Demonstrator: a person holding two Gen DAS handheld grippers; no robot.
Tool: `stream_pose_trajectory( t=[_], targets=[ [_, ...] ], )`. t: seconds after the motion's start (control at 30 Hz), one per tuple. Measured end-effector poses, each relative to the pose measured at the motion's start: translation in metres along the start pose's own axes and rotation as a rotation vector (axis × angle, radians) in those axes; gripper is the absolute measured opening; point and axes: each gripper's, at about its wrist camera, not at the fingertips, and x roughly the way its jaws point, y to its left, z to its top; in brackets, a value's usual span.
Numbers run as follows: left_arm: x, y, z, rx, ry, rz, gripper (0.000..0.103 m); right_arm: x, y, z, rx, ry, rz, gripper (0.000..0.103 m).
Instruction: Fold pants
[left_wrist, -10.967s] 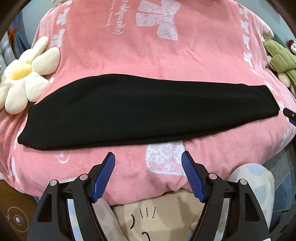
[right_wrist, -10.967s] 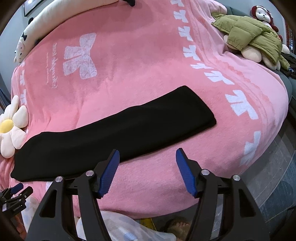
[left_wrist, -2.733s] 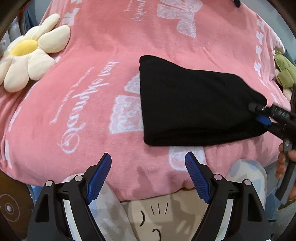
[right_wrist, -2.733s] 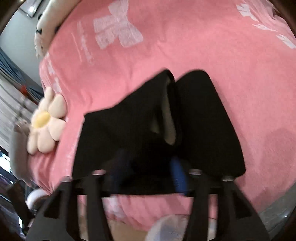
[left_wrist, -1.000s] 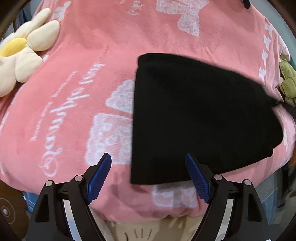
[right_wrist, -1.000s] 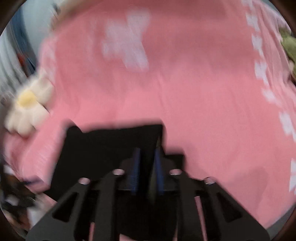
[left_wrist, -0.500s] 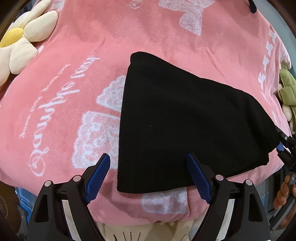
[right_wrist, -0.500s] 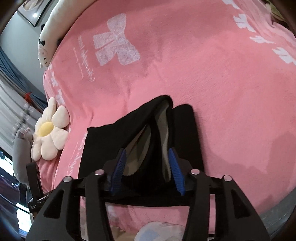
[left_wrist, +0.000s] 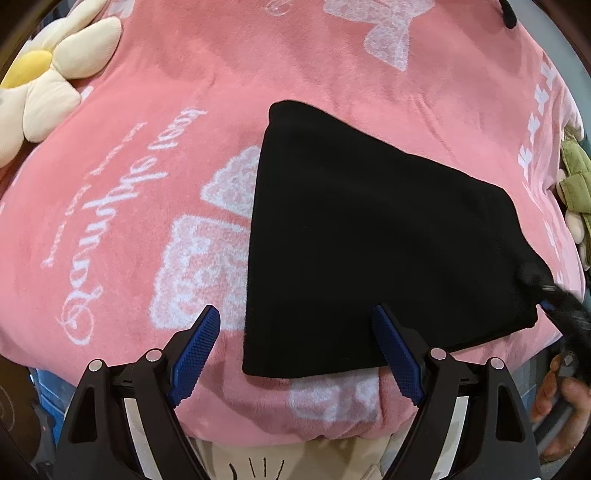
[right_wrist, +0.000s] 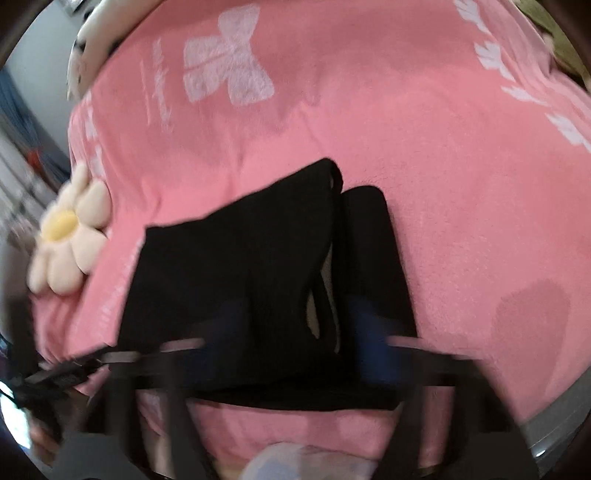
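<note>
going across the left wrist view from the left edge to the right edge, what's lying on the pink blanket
Flower plush → white cursive lettering → folded black pants → right gripper at the pants' right corner → green plush at the edge.
</note>
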Motion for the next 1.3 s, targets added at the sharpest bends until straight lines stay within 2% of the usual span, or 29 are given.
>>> stream_pose_trajectory(
  t=[0.07, 0.17, 0.2, 0.27, 0.3, 0.37, 0.43, 0.47, 0.5, 0.57, 0.63, 0.7, 0.73, 0.77, 0.8, 0.83, 0.87, 0.93, 1.03, 1.07, 1.1, 1.13, 1.17, 1.2, 1.23, 1.27, 1.3],
  targets=[
    [-0.004, 0.0, 0.002, 0.007, -0.012, -0.003, 0.082, -0.018, 0.004, 0.006, -0.001, -0.045, 0.048, 0.015],
    [-0.009, 0.001, 0.006, 0.005, -0.036, -0.016, 0.082, -0.044, 0.012, 0.01, -0.078, -0.117, -0.003, 0.015],
    [-0.007, 0.001, 0.007, 0.004, -0.036, -0.019, 0.083, -0.043, 0.009, 0.009, -0.085, -0.108, -0.022, 0.018],
    [0.001, -0.001, 0.008, 0.002, -0.02, -0.014, 0.083, -0.014, -0.014, -0.001, -0.062, -0.002, -0.083, 0.027],
    [0.007, -0.002, 0.009, 0.0, -0.002, -0.01, 0.083, -0.004, -0.027, -0.007, -0.016, 0.031, -0.065, 0.028],
    [0.013, -0.004, 0.011, -0.002, 0.022, -0.011, 0.083, -0.017, -0.038, -0.009, 0.097, -0.011, 0.023, 0.032],
    [0.009, -0.003, 0.014, 0.0, -0.011, -0.014, 0.083, -0.036, -0.037, -0.002, 0.109, -0.08, 0.014, 0.062],
    [0.009, -0.001, 0.016, -0.008, -0.021, -0.018, 0.087, -0.041, -0.035, 0.003, 0.099, -0.11, -0.003, 0.085],
    [0.013, 0.002, 0.019, -0.023, -0.018, -0.041, 0.087, -0.039, -0.035, 0.008, 0.084, -0.11, -0.004, 0.088],
    [0.031, 0.008, 0.024, -0.071, 0.034, -0.083, 0.087, -0.022, -0.037, 0.014, 0.066, -0.046, 0.003, 0.088],
    [0.054, 0.019, 0.027, -0.162, 0.103, -0.138, 0.087, 0.005, -0.044, 0.014, 0.098, 0.03, 0.011, 0.088],
    [0.056, 0.026, 0.028, -0.226, 0.066, -0.184, 0.092, 0.024, -0.05, 0.007, 0.123, 0.079, 0.022, 0.089],
    [0.057, 0.026, 0.029, -0.23, 0.061, -0.191, 0.093, 0.028, -0.048, 0.002, 0.114, 0.046, 0.018, 0.089],
    [0.058, 0.024, 0.03, -0.217, 0.061, -0.192, 0.092, 0.027, -0.045, 0.0, 0.094, 0.025, 0.017, 0.081],
    [0.057, 0.019, 0.031, -0.174, 0.053, -0.193, 0.09, 0.028, -0.042, -0.001, 0.085, 0.026, 0.026, 0.051],
    [0.054, 0.017, 0.032, -0.148, 0.039, -0.196, 0.061, 0.028, -0.038, 0.001, 0.108, 0.043, 0.088, 0.045],
    [0.05, 0.014, 0.035, -0.113, 0.032, -0.195, 0.029, 0.025, -0.032, 0.005, 0.115, 0.036, 0.105, 0.036],
    [0.036, 0.015, 0.043, -0.104, 0.017, -0.222, 0.019, 0.007, -0.011, 0.015, 0.052, 0.01, 0.113, 0.034],
    [-0.005, 0.032, 0.054, -0.143, -0.048, -0.276, 0.017, -0.024, 0.021, 0.018, -0.008, -0.033, 0.211, 0.034],
    [-0.022, 0.04, 0.053, -0.147, -0.079, -0.266, 0.017, -0.031, 0.028, 0.015, -0.033, -0.042, 0.214, 0.035],
    [-0.03, 0.045, 0.052, -0.142, -0.094, -0.243, 0.018, -0.034, 0.035, 0.011, -0.049, -0.044, 0.209, 0.041],
    [-0.035, 0.051, 0.049, -0.129, -0.104, -0.177, 0.026, -0.03, 0.036, 0.002, -0.051, -0.025, 0.206, 0.045],
    [-0.033, 0.052, 0.046, -0.116, -0.099, -0.129, 0.031, -0.021, 0.032, -0.005, -0.049, -0.002, 0.19, 0.053],
    [-0.024, 0.055, 0.039, -0.105, -0.075, -0.058, 0.037, -0.004, 0.023, -0.018, -0.046, 0.04, 0.129, 0.055],
    [-0.014, 0.055, 0.034, -0.098, -0.043, 0.003, 0.041, 0.011, 0.013, -0.029, -0.026, 0.092, 0.04, 0.055],
    [-0.007, 0.056, 0.03, -0.093, -0.011, 0.055, 0.038, 0.013, 0.004, -0.037, 0.007, 0.108, 0.0, 0.054],
    [-0.008, 0.056, 0.025, -0.098, 0.002, 0.062, 0.038, 0.002, -0.004, -0.042, 0.068, 0.068, 0.045, 0.051]
  ],
)
